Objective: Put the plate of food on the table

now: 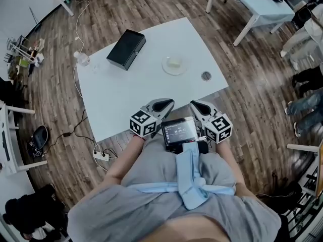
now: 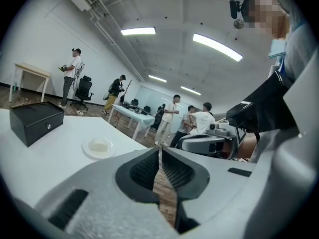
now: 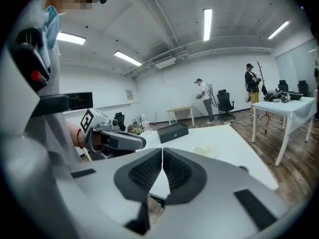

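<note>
A small clear plate with a pale piece of food on it rests on the white table, right of centre. The same plate shows in the left gripper view and faintly, as a pale plate, in the right gripper view. My left gripper and right gripper are held close to the body at the table's near edge, well short of the plate. Both are shut with nothing between their jaws. In the left gripper view the jaws meet; in the right gripper view they meet too.
A black box lies on the table left of the plate, a small round metal lid to its right, a clear bottle at the left edge. A screen device hangs at the chest. People stand at the right; another white table is behind.
</note>
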The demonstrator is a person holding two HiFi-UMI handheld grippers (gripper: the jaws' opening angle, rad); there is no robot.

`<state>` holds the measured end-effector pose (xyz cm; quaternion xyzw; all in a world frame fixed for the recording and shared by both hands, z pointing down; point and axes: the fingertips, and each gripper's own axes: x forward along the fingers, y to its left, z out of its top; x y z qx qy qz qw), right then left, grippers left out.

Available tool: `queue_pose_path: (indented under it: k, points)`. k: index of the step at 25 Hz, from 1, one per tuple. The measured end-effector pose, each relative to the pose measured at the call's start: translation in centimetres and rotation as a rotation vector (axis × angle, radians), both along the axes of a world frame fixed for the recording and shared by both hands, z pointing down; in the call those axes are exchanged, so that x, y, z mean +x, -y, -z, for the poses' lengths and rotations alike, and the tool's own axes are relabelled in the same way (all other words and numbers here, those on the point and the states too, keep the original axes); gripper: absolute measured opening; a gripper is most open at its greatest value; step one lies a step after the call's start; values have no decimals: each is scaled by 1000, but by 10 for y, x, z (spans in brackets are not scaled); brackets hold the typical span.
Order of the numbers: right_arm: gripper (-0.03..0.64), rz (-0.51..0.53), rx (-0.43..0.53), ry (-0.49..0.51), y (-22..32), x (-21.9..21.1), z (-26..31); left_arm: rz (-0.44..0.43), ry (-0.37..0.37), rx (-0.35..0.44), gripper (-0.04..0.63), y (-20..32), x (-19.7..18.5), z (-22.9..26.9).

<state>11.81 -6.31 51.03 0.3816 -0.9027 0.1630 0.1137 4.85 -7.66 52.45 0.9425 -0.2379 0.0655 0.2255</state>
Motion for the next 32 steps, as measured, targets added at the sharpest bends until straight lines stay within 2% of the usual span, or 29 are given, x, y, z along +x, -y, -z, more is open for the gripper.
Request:
queue_pose_path:
  k: [9, 32]
  points:
    - [29, 57, 4, -18, -20, 8, 11, 30, -7, 21, 29, -16, 11, 12]
    - [29, 40, 24, -9, -4, 1, 19, -8, 0, 39, 29, -7, 7, 16]
